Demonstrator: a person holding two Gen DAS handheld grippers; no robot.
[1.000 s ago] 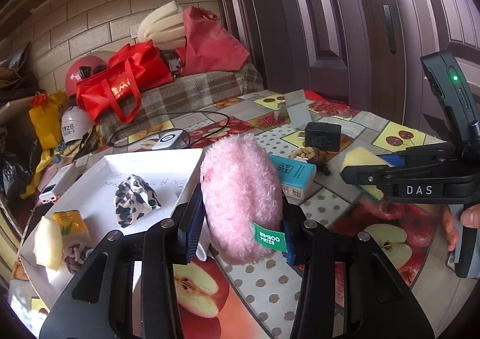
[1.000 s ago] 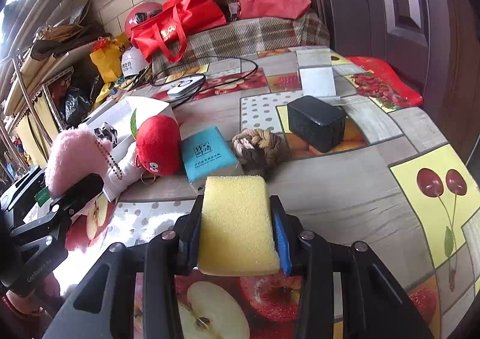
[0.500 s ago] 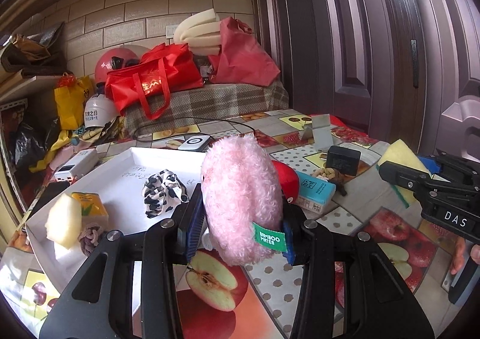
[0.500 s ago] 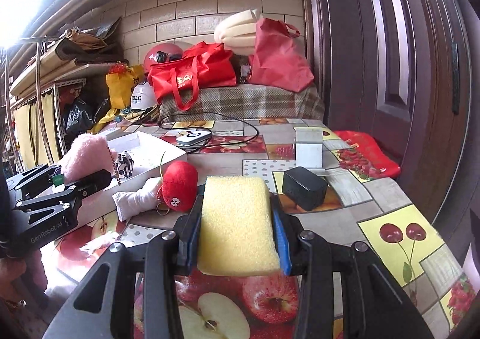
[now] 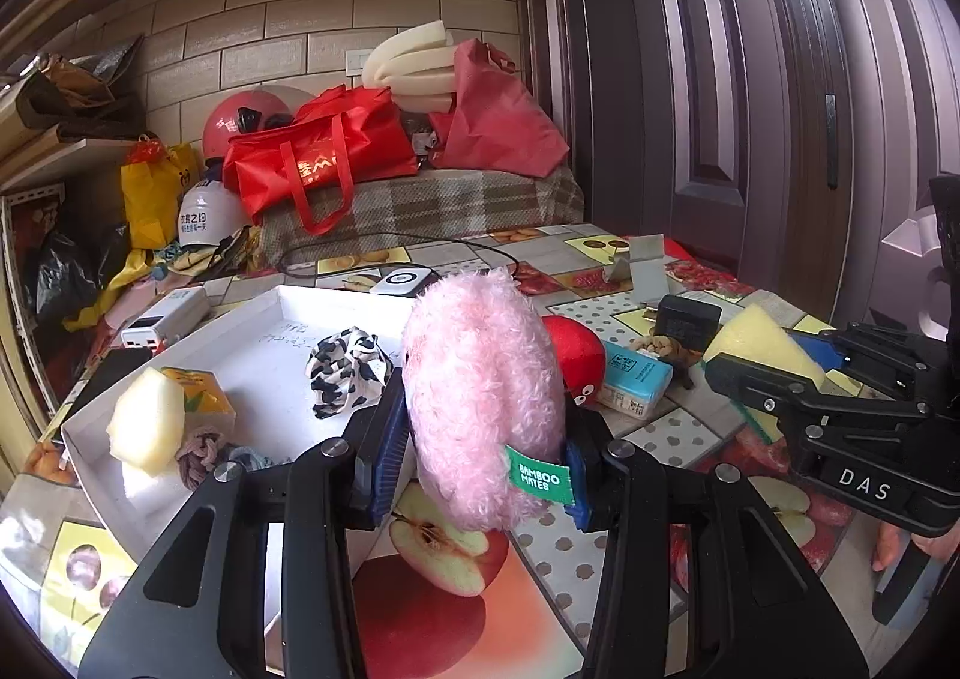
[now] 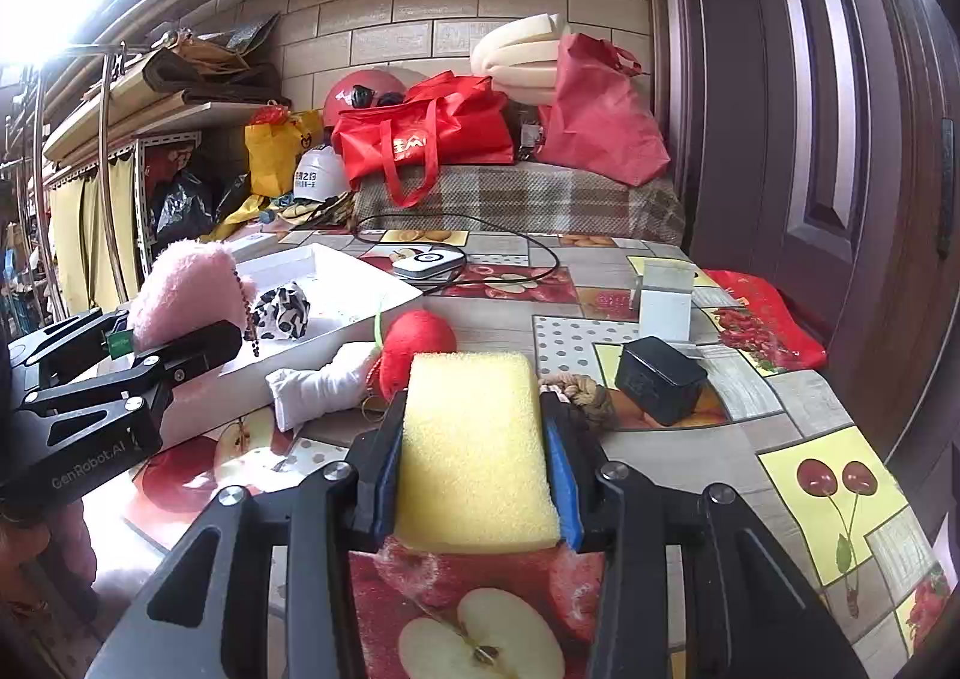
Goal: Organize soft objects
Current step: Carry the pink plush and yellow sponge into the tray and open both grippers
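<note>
My left gripper (image 5: 477, 439) is shut on a fluffy pink plush (image 5: 480, 397) with a green tag, held above the table beside the white tray (image 5: 264, 319). My right gripper (image 6: 474, 457) is shut on a yellow sponge (image 6: 474, 451), held above the table; it also shows in the left wrist view (image 5: 762, 346). The tray holds a cow-print scrunchie (image 5: 348, 367), a pale sponge (image 5: 144, 427), a juice carton (image 5: 201, 403) and a knotted hair tie (image 5: 201, 454). A red plush with a white sleeve (image 6: 414, 346) lies next to the tray.
On the fruit-print tablecloth lie a blue tissue pack (image 5: 636, 385), a knotted rope ball (image 6: 579, 391), a black adapter (image 6: 660, 385), a white stand (image 6: 663, 298) and a charger with cable (image 6: 429, 262). Red bags (image 6: 426, 138) sit on a checked bench behind. A door stands at right.
Both grippers have risen and tilted up, holding their loads. The left gripper with the pink plush has come nearer the tray.
</note>
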